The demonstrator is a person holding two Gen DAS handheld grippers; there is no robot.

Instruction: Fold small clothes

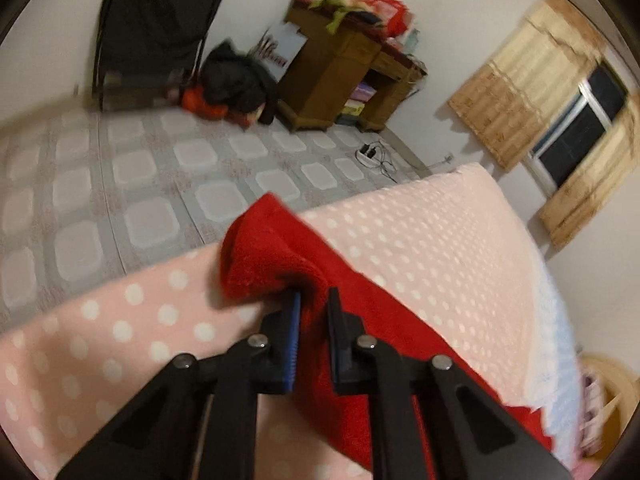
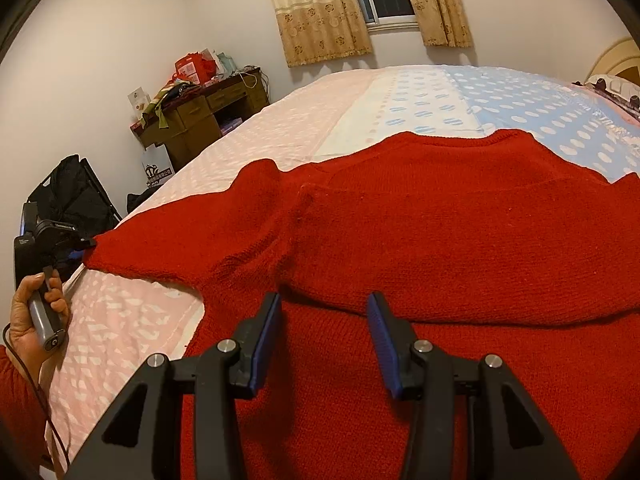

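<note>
Left gripper clamped on my red sweater's sleeve cuff, held near the bed edge. Right gripper spread wide, hovering above the sweater body, gripping nothing. Sweater lies flat across the pink dotted bedspread, sleeve stretched out toward my left hand.

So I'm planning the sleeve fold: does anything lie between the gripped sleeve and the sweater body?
Nothing visible does. The left gripper holds the sleeve, and only bare red sweater lies between it and the body.
</note>
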